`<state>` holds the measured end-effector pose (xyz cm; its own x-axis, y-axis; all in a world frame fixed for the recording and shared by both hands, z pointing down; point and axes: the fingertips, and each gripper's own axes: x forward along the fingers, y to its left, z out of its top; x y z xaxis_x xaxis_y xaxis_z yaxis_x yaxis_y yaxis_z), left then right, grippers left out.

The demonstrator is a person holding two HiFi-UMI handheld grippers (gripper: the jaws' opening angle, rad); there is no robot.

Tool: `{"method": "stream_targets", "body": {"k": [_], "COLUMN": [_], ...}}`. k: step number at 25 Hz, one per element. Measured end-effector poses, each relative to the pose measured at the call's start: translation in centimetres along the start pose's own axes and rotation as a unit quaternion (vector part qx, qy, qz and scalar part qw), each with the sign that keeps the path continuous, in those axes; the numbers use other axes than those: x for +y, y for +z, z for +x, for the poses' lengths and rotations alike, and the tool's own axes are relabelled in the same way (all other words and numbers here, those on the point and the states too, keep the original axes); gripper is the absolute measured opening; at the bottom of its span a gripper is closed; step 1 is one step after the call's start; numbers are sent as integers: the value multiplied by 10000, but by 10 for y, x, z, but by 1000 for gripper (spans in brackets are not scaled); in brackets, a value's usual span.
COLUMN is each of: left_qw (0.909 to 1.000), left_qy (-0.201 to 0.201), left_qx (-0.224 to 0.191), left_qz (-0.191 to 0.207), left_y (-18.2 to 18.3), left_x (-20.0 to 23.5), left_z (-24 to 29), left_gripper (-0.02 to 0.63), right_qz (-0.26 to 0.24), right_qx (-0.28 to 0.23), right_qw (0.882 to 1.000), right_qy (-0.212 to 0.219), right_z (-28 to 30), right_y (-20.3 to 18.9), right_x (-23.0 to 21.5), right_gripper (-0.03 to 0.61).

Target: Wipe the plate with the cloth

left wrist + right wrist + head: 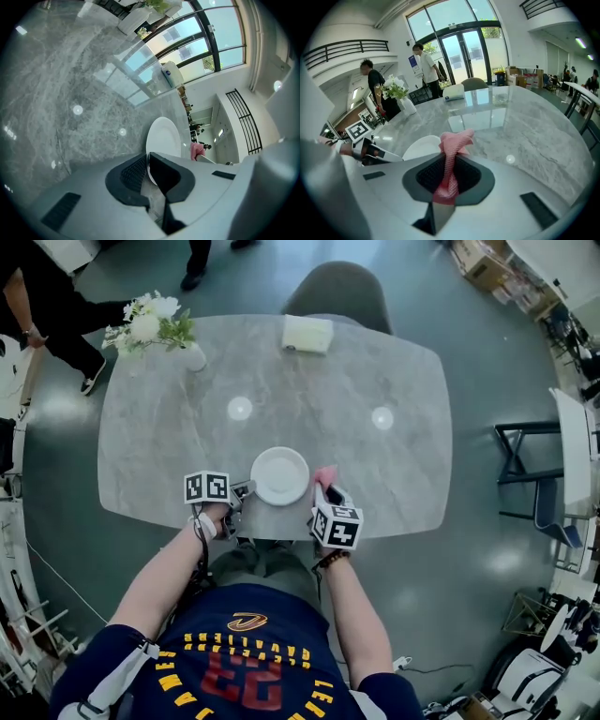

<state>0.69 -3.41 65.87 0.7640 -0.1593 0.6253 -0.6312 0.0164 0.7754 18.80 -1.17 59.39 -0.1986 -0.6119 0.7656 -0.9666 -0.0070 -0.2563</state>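
- Table [281, 381]: grey marble-pattern top with rounded corners. The person stands at the middle of its near edge.
- Plate [280, 475]: white, round, with nothing on it. It sits close to the middle of the table's near edge, directly in front of the person.
- Left gripper [246, 491]: at the plate's near-left rim. Its own view shows the two jaws drawn together with the thin white rim pinched between the pads, so it has a firm grip on the plate.
- Right gripper [323, 488]: at the plate's right side, angled downward. Its jaws are clamped on the cloth, which passes between the pads.
- Cloth [325, 474]: pink, bunched into a twisted wad. Its free end sticks out past the jaw tips. In the head view it lies just beside the plate's right rim, towards the near edge of the table. Whether it touches the plate cannot be told from any view.
- Vase of white flowers [155, 329]: upright at the table's far left corner, well apart from the plate.
- White box [307, 334]: at the middle of the far edge.
- Chair [339, 292]: grey, tucked in beyond the far edge, behind the box.
- Two bright light reflections show on the tabletop between the plate and the far edge.
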Motion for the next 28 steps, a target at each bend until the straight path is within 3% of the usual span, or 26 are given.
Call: {"method": "stream_targets", "body": {"k": [8, 18, 24, 28], "left_qw": [9998, 9983, 9932, 9772], "left_qy": [-68, 178, 82, -176], "left_qx": [-81, -151, -815, -1434], "left_qz": [194, 543, 827, 1556], "left_y": [4, 7, 38, 65], "left_x": [-7, -3, -8, -46], "left_z": [-8, -41, -87, -132], "left_gripper": [60, 140, 141, 140], "right_qz": [-103, -118, -101, -135], "right_qx": [-268, -418, -634, -865], "right_qw": [9993, 9987, 9977, 9956], "right_qy": [242, 262, 210, 345], "right_z": [-5, -21, -34, -50], "right_y": [19, 34, 46, 60], "right_x": [25, 32, 34, 48], "right_gripper": [46, 46, 46, 46]}}
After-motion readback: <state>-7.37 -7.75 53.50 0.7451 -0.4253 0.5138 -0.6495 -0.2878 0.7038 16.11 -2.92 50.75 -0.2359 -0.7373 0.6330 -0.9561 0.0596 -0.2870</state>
